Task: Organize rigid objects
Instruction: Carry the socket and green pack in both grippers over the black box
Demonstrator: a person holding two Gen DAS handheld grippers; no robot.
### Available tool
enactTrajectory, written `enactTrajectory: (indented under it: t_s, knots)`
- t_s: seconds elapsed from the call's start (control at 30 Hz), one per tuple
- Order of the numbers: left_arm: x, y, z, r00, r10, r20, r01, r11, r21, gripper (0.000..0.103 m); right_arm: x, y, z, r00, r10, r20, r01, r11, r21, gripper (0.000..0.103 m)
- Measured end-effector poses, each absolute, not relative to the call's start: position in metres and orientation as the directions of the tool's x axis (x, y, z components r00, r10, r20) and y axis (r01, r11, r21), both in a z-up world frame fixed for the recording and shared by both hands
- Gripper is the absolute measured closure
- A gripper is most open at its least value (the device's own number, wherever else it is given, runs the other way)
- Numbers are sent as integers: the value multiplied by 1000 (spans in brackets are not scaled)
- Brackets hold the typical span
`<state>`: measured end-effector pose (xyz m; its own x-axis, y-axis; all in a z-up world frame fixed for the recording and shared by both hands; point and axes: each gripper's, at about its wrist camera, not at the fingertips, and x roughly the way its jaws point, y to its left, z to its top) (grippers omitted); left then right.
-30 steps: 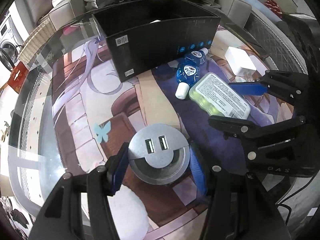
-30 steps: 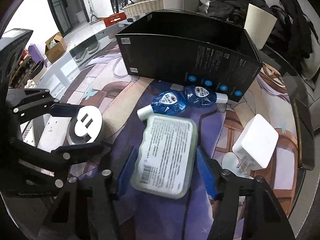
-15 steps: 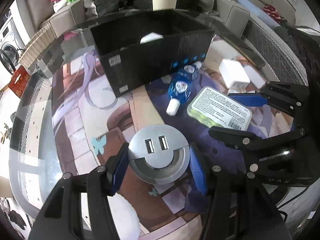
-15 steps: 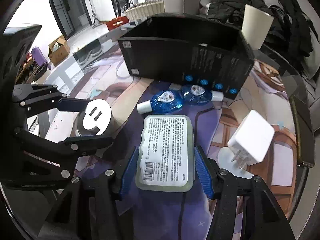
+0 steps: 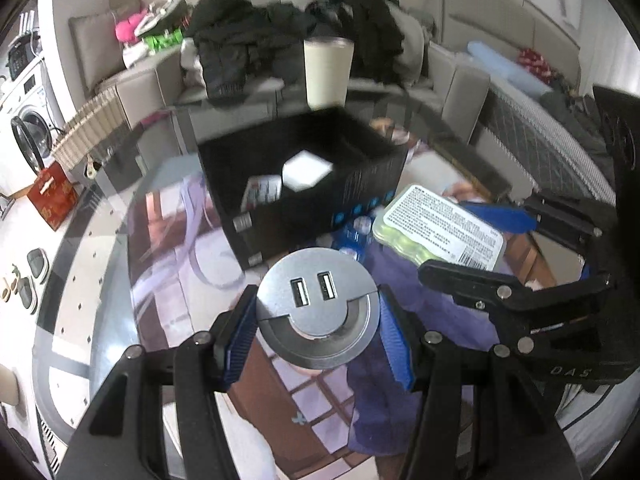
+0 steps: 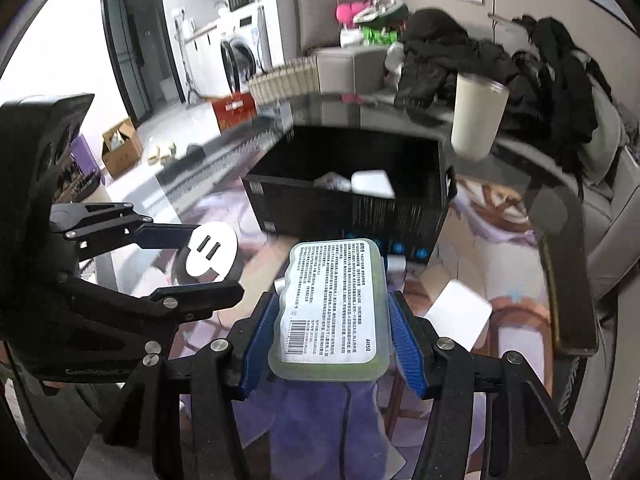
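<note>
My left gripper [image 5: 318,334] is shut on a round silver USB socket puck [image 5: 316,304], held above the table; the puck [image 6: 212,254] shows at left in the right wrist view too. My right gripper [image 6: 332,338] is shut on a flat labelled blister pack [image 6: 334,304] of pale green pieces, also lifted; the pack [image 5: 438,228] appears at right in the left wrist view. Ahead of both stands an open black box [image 5: 300,184], also seen as box [image 6: 352,196], with a white block [image 5: 306,168] and a small packet inside.
Blue bottles [image 5: 352,232] lie by the box front. A white charger [image 6: 458,312] sits on the printed mat to the right. A cream cup [image 6: 478,118] stands behind the box. A sofa piled with dark clothes [image 5: 280,40] lies beyond the glass table edge.
Both grippers have risen with the puck and the pack in them and tilted up, so the box's inside and the room behind come into view.
</note>
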<state>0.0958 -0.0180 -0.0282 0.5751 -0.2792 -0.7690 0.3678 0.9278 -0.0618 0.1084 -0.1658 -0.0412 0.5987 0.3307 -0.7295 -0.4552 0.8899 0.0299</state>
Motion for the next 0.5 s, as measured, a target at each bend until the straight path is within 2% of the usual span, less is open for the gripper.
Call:
enactTrajectory:
  t_s: [0.17,0.3,0.37,0.5]
  knots:
    - [84,-17,0,684,-285,-671,355,934,-35,46,94,-169,-15,694,353,-628,-455,891,-2,47]
    - [66,-14,24,800,-265,-539,321,947,11,46,78,-170,5,765,366,-530,-454,890,-41,47]
    - [57,-11,35,835,-267,-482,311,950,12,46,69,-172,15,803,363,-472,-443,894,-66,47]
    - [48,-5,46,869,-262,-420,290,957,3,46,41,-175,35,885,356,-302,-409,903,-133,47]
